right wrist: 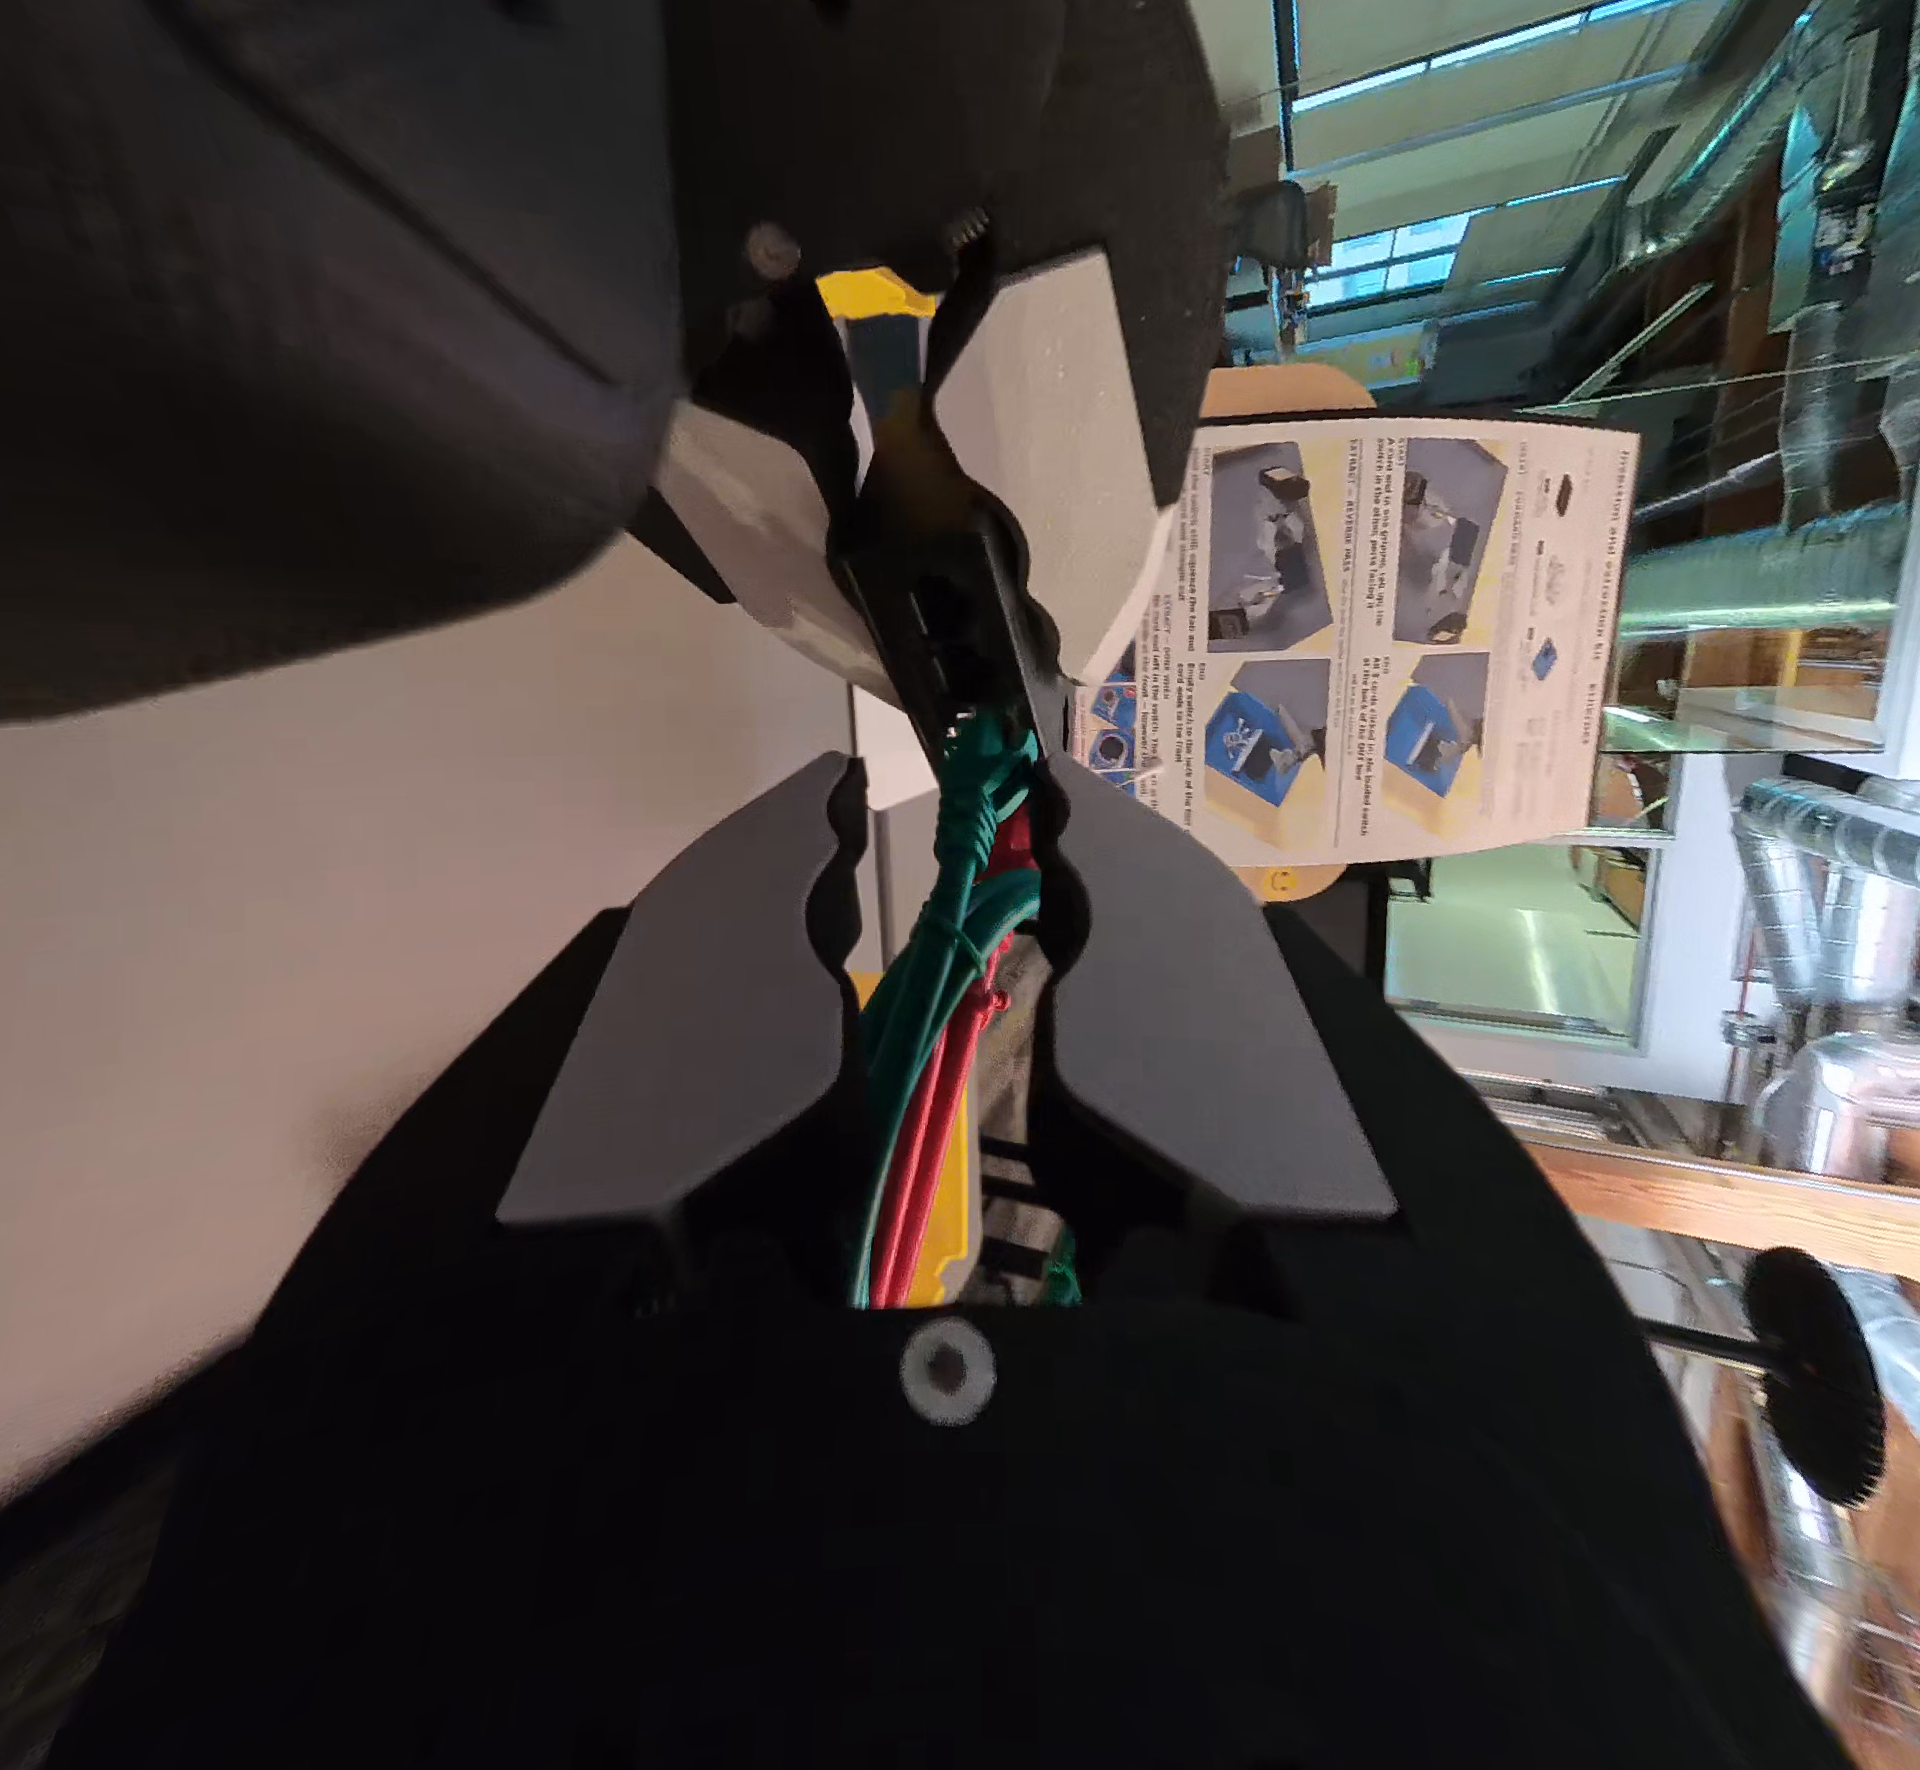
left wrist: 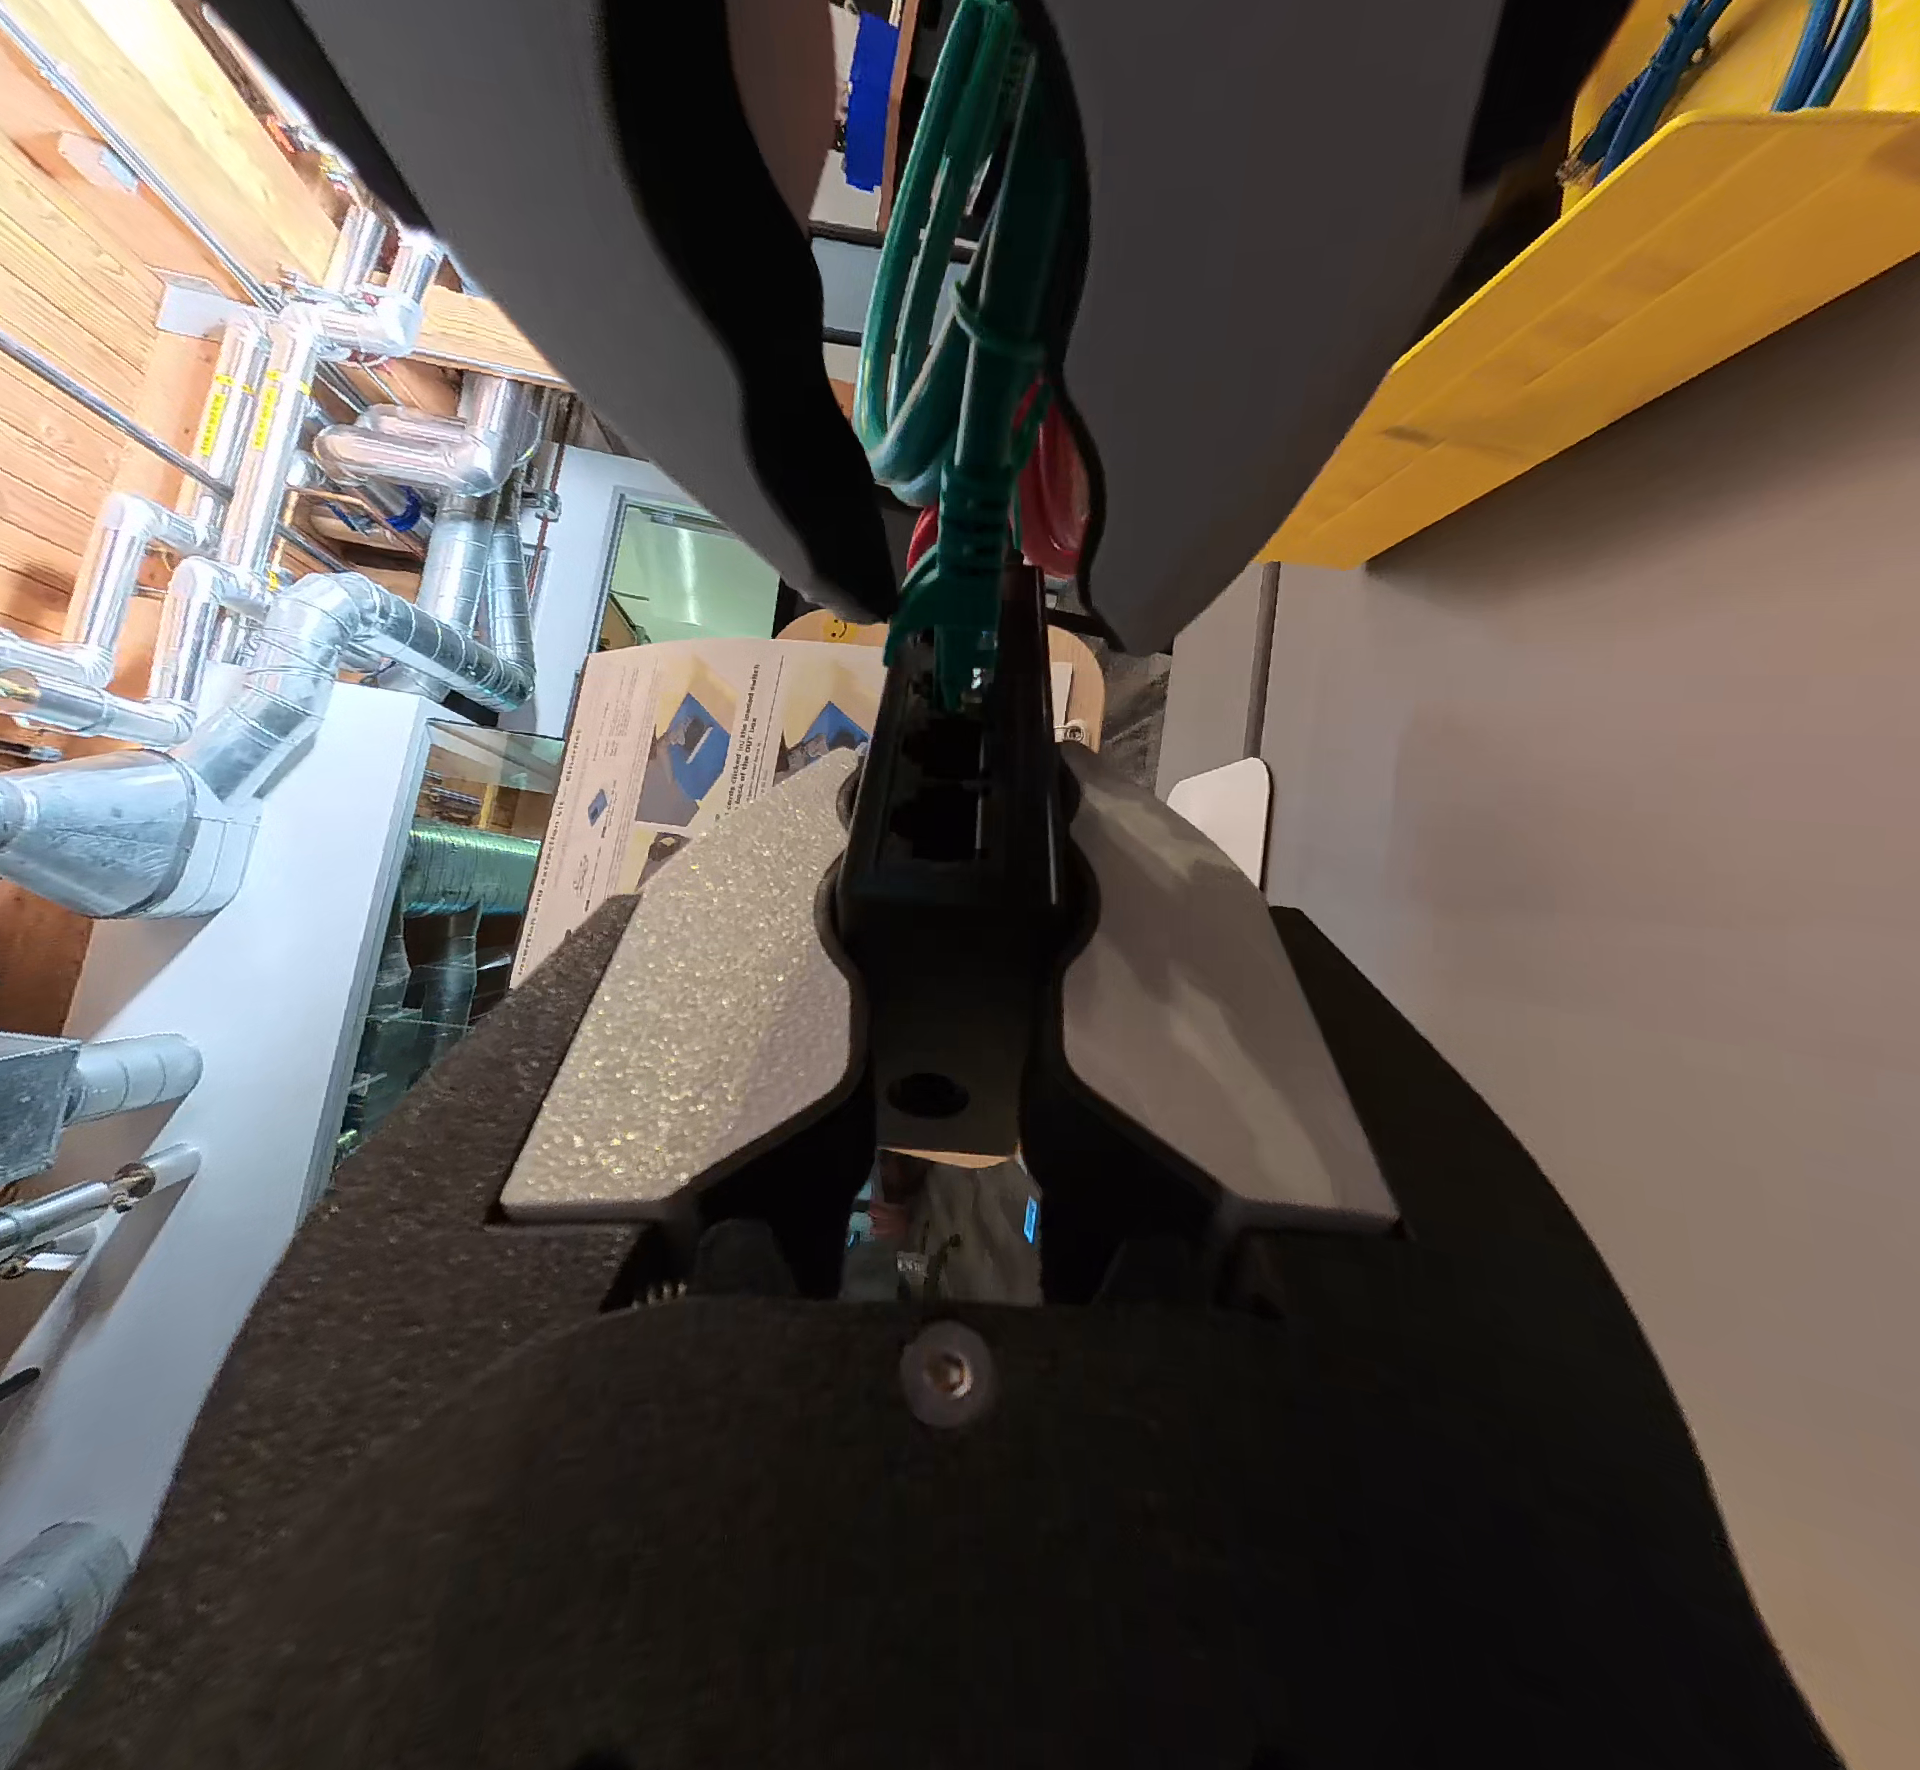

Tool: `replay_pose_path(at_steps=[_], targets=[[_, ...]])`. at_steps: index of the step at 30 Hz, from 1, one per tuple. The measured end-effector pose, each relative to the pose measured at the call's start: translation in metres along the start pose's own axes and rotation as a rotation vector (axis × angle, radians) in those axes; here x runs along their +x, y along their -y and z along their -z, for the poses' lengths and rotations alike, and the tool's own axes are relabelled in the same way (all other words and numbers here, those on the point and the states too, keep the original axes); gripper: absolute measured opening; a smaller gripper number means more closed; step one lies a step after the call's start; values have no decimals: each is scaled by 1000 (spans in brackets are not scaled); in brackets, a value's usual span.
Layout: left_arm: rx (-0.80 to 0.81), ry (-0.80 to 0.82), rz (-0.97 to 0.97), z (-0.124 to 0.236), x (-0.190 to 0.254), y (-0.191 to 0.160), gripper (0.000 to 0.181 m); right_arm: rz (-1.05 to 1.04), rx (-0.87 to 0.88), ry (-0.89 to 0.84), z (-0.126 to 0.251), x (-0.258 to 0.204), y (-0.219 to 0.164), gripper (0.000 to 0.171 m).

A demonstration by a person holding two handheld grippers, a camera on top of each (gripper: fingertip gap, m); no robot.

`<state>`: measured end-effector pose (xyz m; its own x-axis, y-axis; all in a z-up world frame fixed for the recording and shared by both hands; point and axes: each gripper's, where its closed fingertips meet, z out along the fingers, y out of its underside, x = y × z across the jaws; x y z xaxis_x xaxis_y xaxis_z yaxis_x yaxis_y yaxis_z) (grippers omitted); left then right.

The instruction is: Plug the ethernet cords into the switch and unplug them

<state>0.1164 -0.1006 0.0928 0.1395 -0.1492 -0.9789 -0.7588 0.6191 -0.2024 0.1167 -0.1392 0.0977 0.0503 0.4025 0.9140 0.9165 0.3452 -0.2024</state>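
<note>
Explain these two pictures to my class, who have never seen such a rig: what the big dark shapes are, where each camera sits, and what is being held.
Each picture comes from a camera mounted on a hand-held gripper, looking forward along its two grey fingers; a person works one in each hand.

In the left wrist view, the left hand-held gripper is shut on a small black switch, ports facing up. The right one reaches in from above.

In the right wrist view, the right hand-held gripper pinches the green ethernet cord at its plug, right at a port. A red cord is bundled alongside.

Nearby are a yellow bin holding blue cable and an instruction sheet.
</note>
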Motion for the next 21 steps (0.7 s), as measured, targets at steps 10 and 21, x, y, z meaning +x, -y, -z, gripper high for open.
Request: replay_pose_path(at_steps=[10,21], targets=[[-13,-18,-4,3,3,4,30,136,-59,-85,-2,1,-4,27],[23,-23,14,8,2,13,32,138,-11,-121,7,6,-1,17]])
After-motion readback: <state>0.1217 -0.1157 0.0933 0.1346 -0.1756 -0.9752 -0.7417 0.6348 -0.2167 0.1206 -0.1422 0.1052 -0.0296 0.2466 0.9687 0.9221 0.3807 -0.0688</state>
